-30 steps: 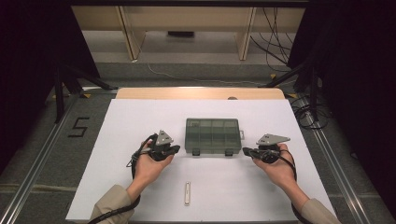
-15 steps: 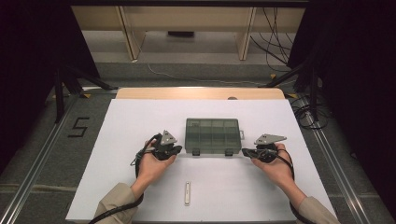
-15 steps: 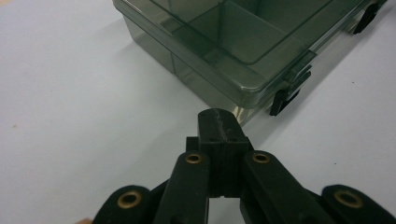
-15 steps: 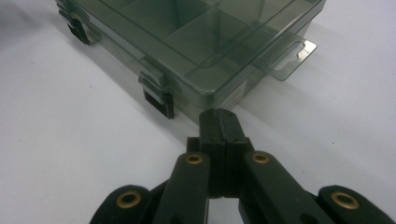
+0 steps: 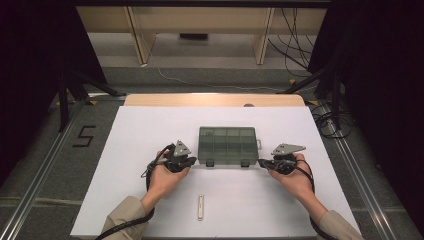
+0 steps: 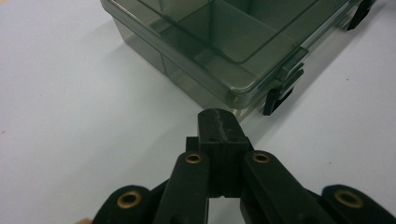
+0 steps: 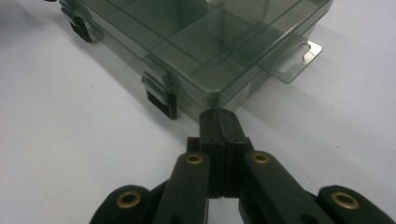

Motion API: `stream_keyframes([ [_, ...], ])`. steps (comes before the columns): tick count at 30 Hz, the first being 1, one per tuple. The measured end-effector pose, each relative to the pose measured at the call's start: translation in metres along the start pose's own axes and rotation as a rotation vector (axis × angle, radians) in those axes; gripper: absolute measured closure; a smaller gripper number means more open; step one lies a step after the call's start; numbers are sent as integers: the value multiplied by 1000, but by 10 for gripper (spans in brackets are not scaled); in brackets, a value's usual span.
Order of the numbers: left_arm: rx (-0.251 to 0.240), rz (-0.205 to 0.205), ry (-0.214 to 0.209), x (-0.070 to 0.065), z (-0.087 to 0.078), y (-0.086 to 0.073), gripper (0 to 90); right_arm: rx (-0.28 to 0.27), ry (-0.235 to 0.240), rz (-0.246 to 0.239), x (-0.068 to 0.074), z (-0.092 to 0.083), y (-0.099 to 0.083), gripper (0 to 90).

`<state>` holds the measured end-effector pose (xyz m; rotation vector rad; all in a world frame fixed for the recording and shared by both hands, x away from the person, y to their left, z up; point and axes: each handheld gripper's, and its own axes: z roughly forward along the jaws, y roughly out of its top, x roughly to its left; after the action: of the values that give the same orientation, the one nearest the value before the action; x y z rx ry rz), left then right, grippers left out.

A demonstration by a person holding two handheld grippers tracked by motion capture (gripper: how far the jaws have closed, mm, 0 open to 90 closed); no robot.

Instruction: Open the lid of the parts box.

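A smoky grey, see-through plastic compartment box [image 5: 227, 145] with a hinged lid lies flat near the middle of the white table [image 5: 125, 150], its lid down and both black latches [image 5: 210, 163] along its near edge apparently snapped shut. The left gripper [image 5: 187, 161] rests just off the box's near left corner; in the left gripper view its two black jaws are pressed together with nothing between them, the tips close to that corner [image 6: 238, 100] but seemingly not quite touching it. The right gripper [image 5: 264, 162] mirrors this at the near right corner, jaws likewise together and empty, and in the right gripper view they point at the corner [image 7: 219, 100] just beside the right-hand latch [image 7: 161, 100]. A clear hang tab [image 7: 294, 58] juts from the box's right end. A small white bar-shaped piece [image 5: 200, 206] lies on the table well in front of the box, between the person's forearms.

The work looks to be at its very start: the box sits closed and latched, neither gripper holds anything, and the latches would have to be released before the lid could be lifted.
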<state>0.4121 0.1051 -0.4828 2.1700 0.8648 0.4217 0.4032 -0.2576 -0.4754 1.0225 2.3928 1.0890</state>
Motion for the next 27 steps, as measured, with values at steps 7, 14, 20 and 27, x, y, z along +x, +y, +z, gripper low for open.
stream_keyframes([
  [7, -17, -9, 0, -3, 0, 0, 894, 5, 10, 16, 2, 0, 1, 900],
  [14, -32, -6, -4, -5, -1, 2, 893, 0, 8, 11, 1, 0, 1, 900],
  [20, -42, -7, -4, -6, -1, 2, 893, -2, 6, 13, 1, 0, 1, 900],
  [27, -79, -10, -2, -6, -6, 5, 894, -23, 8, 20, 2, -4, 5, 900],
])
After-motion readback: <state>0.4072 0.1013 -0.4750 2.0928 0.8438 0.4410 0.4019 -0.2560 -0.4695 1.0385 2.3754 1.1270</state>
